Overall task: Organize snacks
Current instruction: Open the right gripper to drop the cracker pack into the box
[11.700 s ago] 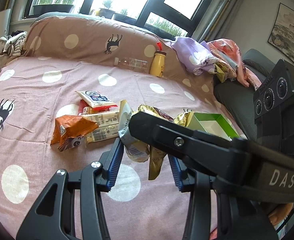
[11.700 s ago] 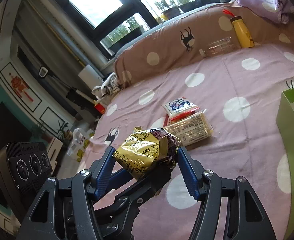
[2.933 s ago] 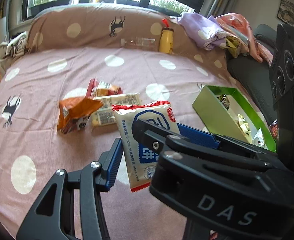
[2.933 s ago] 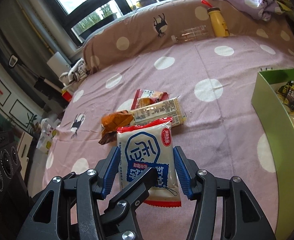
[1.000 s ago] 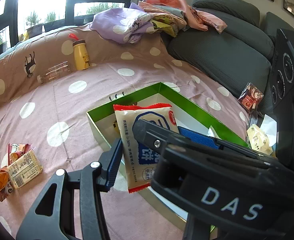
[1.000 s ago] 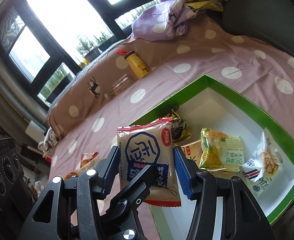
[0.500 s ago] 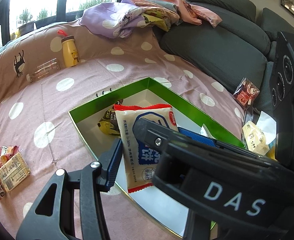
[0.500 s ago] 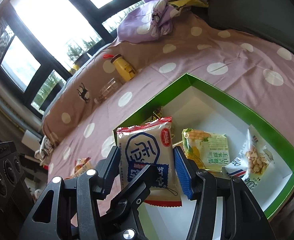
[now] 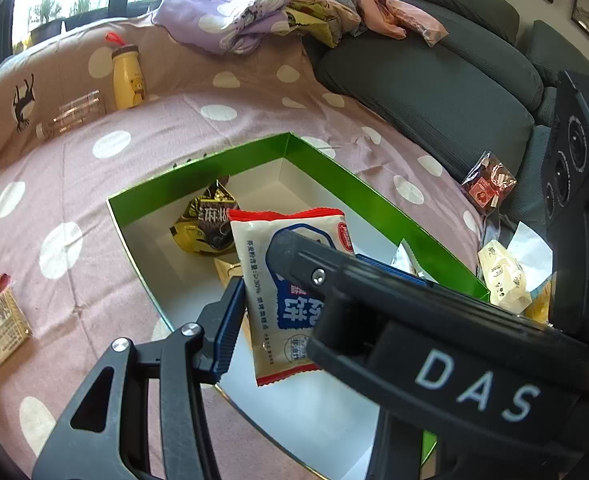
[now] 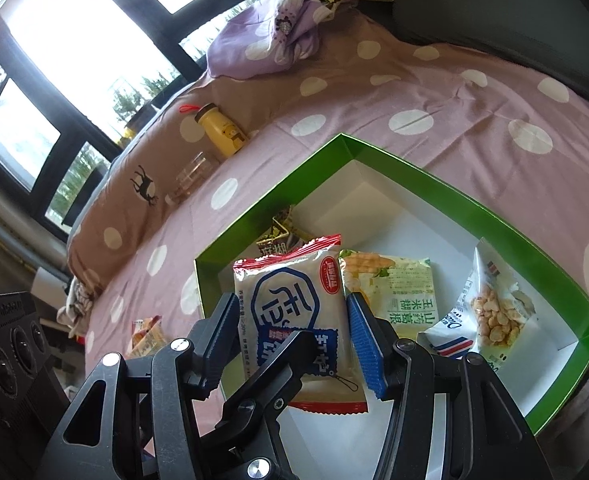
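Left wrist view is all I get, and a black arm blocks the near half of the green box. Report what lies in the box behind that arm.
Observer: A green corn-snack packet lies flat on the box floor, just right of the held biscuit packet.
Operator: Go on. Check further right.
Observer: A packet of pale round pieces sits by the right-hand wall of the green box.
Operator: Confirm the grip.
Observer: The right claw has a blue pad against each long side of the biscuit packet.
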The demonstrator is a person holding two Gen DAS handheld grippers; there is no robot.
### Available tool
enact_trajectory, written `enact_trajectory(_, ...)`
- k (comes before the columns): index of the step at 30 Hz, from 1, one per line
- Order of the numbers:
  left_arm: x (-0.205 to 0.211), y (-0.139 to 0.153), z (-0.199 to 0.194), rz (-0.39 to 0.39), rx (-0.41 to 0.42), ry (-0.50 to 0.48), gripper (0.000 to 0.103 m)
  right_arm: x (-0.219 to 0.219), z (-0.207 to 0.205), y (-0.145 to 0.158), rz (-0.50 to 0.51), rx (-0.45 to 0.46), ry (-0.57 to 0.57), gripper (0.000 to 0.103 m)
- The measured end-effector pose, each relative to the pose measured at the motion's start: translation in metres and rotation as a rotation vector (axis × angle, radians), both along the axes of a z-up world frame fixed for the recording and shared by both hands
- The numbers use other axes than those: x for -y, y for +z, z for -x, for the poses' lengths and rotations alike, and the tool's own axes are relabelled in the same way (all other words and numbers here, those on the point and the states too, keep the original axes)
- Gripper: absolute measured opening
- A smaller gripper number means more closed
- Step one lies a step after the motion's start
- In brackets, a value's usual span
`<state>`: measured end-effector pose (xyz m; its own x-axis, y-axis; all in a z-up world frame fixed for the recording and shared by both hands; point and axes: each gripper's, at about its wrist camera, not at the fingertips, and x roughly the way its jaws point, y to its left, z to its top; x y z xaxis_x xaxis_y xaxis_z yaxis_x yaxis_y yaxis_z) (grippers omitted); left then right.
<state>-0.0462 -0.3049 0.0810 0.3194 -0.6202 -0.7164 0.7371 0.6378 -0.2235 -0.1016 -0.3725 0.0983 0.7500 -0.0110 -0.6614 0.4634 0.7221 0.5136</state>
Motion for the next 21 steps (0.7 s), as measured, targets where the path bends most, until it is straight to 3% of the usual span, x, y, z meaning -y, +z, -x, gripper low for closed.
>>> enact_trajectory(10,0.003,-0.008,-0.004,-0.006,-0.055,-0.008,0.046,0.004,-0.004,-0.008,0.001,-0.053,-0.019,0.057)
enact_trajectory(14,-0.011,0.001,-0.003,0.015,-0.027,0.017,0.055,0.002,0.002,0.002,0.098,-0.068,-0.093,0.059)
enact_trajectory(15,-0.018,0.005,-0.003,0.037,-0.025,0.027,0.059,0.002,0.005,0.005,0.112,-0.053,-0.11,0.065)
enact_trajectory(16,-0.024,0.008,-0.004,0.052,-0.03,0.032,0.063,0.003,0.007,0.007,0.116,-0.039,-0.119,0.069)
enact_trajectory(21,-0.067,0.025,-0.002,0.081,-0.005,0.103,0.072,0.001,0.006,0.012,0.114,-0.009,-0.131,0.07)
